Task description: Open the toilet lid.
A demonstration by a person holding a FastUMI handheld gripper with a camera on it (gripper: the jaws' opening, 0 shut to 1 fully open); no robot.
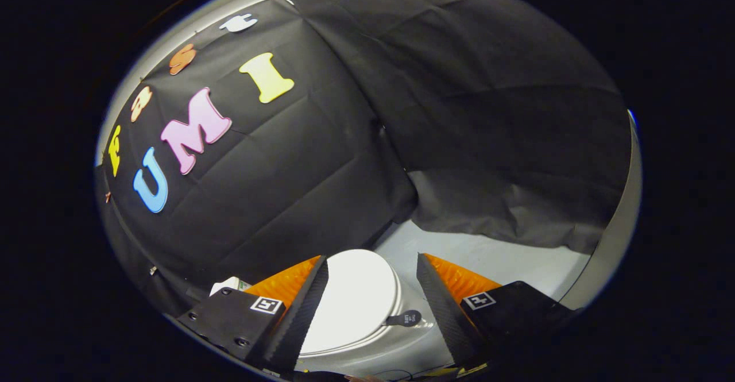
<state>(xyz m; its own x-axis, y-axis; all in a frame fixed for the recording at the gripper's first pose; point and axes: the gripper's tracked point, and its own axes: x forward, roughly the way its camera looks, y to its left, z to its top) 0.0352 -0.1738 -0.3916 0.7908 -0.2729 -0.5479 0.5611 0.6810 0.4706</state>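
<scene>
A white toilet lid [351,298] lies flat and closed on the toilet, between my two fingers and a little below them. A small dark tab [405,318] sticks out from the lid's rim toward the right finger. My gripper [373,307] is open, its fingers [307,307] spread wide on either side of the lid and touching nothing. The lid's near part is hidden behind the left finger.
Black cloth walls rise behind the toilet and meet in a corner beyond it. A pale floor [505,261] stretches to the right under the drooping cloth. A small white box [229,284] sits beside the toilet, by the left finger.
</scene>
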